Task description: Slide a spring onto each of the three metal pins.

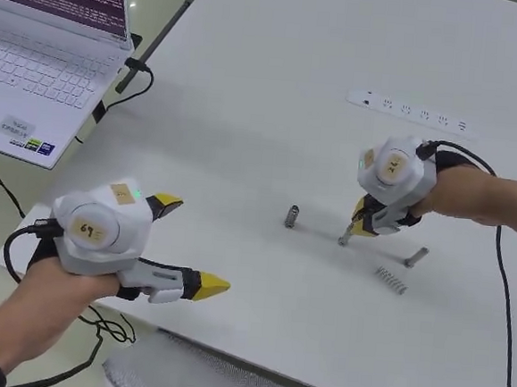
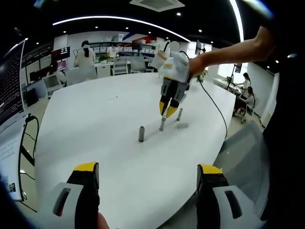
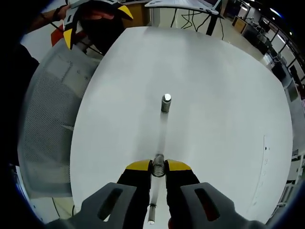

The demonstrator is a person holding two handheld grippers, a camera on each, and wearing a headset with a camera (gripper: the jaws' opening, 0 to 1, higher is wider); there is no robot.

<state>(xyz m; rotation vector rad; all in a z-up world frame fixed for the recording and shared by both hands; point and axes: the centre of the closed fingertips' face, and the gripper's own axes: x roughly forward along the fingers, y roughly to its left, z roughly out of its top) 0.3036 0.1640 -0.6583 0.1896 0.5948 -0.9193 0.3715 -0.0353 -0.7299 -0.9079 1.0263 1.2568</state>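
Your right gripper [image 3: 158, 164] pinches a small steel coil spring [image 3: 158, 171] round a thin metal pin [image 1: 345, 239], tip braced on the white table [image 1: 249, 85] for threading | left gripper [image 2: 148, 168] spread, idle.

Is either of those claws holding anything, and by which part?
The right gripper pinches a spring across its coils. The left gripper is open and holds nothing.

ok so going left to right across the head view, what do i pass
laptop → left gripper → upright pin → pin with spring in right gripper → loose spring → lying pin
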